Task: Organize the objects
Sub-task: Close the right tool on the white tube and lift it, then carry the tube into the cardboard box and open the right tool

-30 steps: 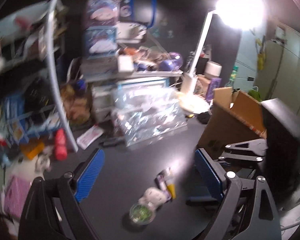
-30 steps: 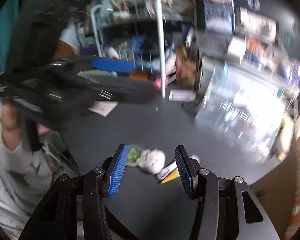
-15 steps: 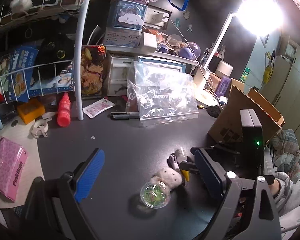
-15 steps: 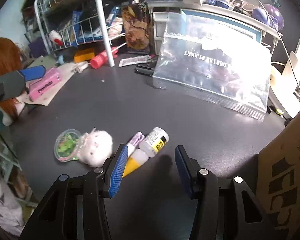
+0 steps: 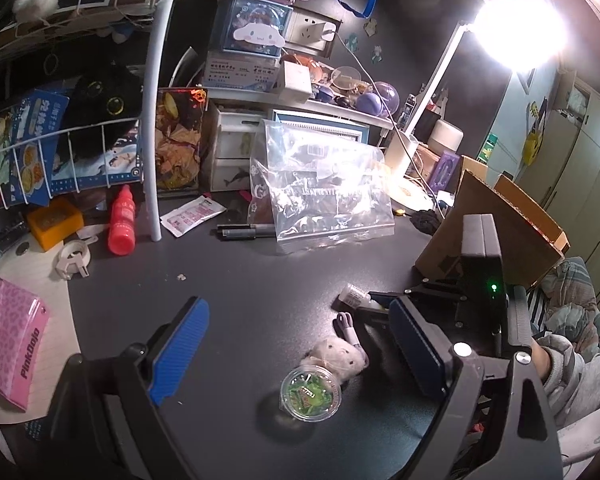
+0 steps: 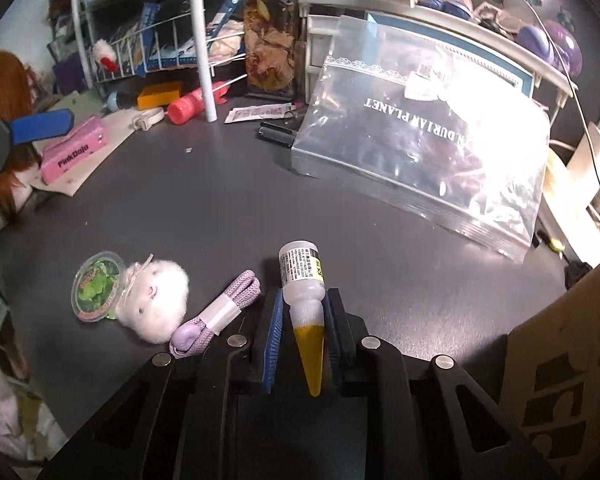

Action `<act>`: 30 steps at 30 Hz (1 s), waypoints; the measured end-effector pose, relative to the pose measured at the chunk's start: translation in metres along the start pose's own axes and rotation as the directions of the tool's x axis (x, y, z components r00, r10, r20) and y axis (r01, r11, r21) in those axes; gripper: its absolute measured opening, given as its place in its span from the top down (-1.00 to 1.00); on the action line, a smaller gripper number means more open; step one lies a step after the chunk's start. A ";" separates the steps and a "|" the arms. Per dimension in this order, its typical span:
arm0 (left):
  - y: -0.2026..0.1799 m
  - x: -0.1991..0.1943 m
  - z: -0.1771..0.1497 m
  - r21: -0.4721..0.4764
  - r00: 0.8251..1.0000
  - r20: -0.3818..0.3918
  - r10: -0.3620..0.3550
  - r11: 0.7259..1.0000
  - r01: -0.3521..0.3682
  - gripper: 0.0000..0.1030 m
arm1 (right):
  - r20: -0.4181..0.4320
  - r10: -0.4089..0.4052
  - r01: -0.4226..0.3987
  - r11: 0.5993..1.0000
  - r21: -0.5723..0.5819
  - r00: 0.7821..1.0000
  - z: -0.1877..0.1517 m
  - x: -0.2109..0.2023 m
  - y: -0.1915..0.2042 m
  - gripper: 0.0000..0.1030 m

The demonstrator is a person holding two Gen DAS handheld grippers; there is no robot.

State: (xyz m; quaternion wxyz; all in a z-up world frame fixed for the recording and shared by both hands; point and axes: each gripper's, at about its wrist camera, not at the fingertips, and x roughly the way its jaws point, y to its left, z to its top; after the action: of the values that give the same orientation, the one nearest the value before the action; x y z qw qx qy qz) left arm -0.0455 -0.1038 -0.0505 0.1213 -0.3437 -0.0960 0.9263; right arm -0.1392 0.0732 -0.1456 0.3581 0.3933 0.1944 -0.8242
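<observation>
A small white glue bottle with a yellow cone cap lies on the dark desk. My right gripper is closing on its neck, and the blue pads touch both sides. In the left wrist view this bottle pokes out ahead of the right gripper. My left gripper hangs open above a white plush toy and a green-lidded cup, holding nothing. A purple strap lies between the plush toy and the bottle.
A clear zip bag leans at the back of the desk, with black pens beside it. A cardboard box stands on the right. On the left are a wire rack with a white pole, a red bottle and a pink pouch.
My right gripper came down over the glue bottle and its jaws closed around the neck. The left gripper sank a little at first, then held still.
</observation>
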 end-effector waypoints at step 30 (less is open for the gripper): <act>-0.066 -0.020 0.045 0.086 0.944 -0.005 -0.329 0.941 0.328 0.16 | 0.250 0.168 -0.082 0.943 -0.323 0.954 0.031 -0.154 0.045 0.69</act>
State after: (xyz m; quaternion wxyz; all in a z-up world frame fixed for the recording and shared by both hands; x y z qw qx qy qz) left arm -0.0500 -0.0511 0.0126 0.2884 -0.3131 -0.1128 0.8978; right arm -0.0547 0.0917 -0.0073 0.4907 0.2262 0.2440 -0.8053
